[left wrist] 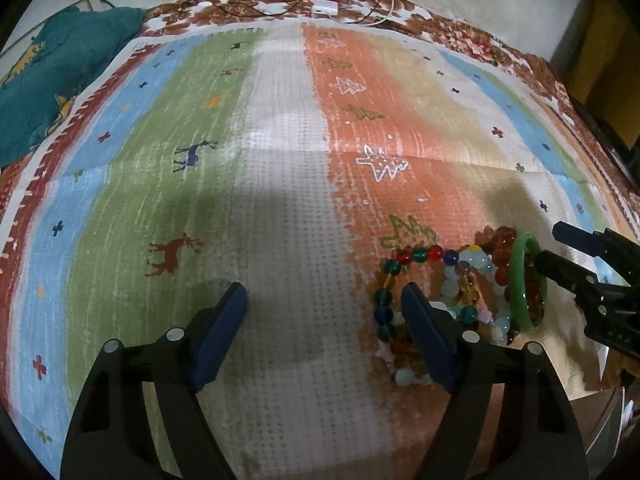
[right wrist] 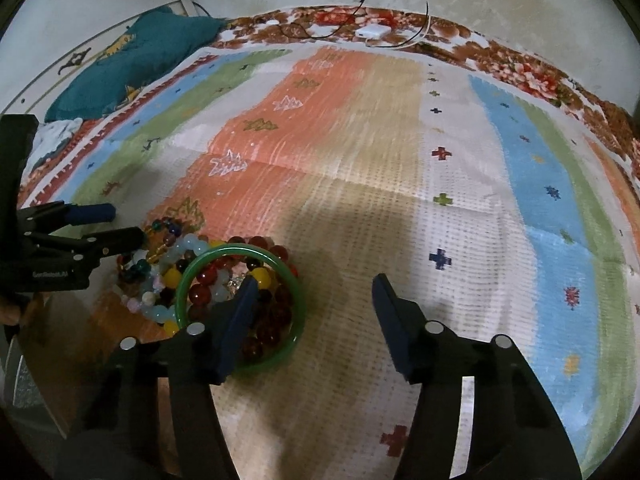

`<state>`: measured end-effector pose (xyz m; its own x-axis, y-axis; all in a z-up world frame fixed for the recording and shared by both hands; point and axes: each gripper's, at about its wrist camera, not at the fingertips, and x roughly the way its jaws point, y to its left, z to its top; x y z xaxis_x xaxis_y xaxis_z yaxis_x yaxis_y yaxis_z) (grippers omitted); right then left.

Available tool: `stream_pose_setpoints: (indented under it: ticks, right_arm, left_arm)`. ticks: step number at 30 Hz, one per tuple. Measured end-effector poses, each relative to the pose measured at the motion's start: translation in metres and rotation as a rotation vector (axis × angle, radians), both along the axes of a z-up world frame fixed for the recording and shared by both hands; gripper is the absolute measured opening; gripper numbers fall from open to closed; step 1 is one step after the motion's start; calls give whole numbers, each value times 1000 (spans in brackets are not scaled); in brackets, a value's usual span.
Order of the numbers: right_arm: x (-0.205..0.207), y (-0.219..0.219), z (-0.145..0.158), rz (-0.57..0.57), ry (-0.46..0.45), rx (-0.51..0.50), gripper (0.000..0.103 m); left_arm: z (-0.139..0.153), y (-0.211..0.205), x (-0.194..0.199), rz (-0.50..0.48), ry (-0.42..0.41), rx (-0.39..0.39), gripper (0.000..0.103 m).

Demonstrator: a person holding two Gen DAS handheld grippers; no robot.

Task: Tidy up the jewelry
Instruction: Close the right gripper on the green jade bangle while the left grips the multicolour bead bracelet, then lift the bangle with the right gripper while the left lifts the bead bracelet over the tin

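A heap of bead bracelets (left wrist: pixel 448 280) lies on the striped mat, with a green bangle (left wrist: pixel 520 280) on its right side. In the right wrist view the green bangle (right wrist: pixel 192 276) rests on dark red beads (right wrist: pixel 276 316), with pale blue and multicoloured beads (right wrist: pixel 168 256) to its left. My left gripper (left wrist: pixel 324 304) is open and empty; its right finger overlaps the heap's left part. My right gripper (right wrist: pixel 312 296) is open and empty; its left finger lies over the bangle. Each gripper shows in the other's view: the right gripper (left wrist: pixel 560 248) and the left gripper (right wrist: pixel 120 224).
The striped patterned mat (left wrist: pixel 280 200) covers a floral bedsheet (left wrist: pixel 256 4). A teal cloth (left wrist: pixel 60 76) lies at the far left. A white charger (left wrist: pixel 325 9) with cables sits at the far edge by the wall.
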<state>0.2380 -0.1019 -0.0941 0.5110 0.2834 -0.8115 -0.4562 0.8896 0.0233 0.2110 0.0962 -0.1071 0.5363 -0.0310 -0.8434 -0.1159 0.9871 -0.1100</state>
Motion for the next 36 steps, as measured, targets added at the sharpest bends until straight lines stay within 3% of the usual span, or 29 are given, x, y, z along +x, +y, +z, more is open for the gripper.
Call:
stream_pose_setpoints:
  ticks: [5, 8, 11, 13, 18, 36]
  right_arm:
    - [6, 4, -6, 8, 14, -14, 37]
    - [7, 5, -7, 21, 21, -8, 33]
    - [5, 8, -8, 45, 28, 0, 21]
    - [5, 10, -8, 56, 38, 10, 15]
    - [4, 10, -8, 59, 44, 13, 14]
    - [-3, 8, 8, 74, 32, 28, 8]
  left_arm:
    - [-1, 0, 5, -7, 3, 23, 69]
    - [-1, -1, 5, -21, 0, 34, 63]
    - [-1, -4, 5, -40, 4, 52, 49]
    - [-1, -5, 5, -51, 9, 67, 34]
    - [-2, -8, 5, -69, 18, 66, 11]
    - [18, -7, -4, -61, -12, 22, 9]
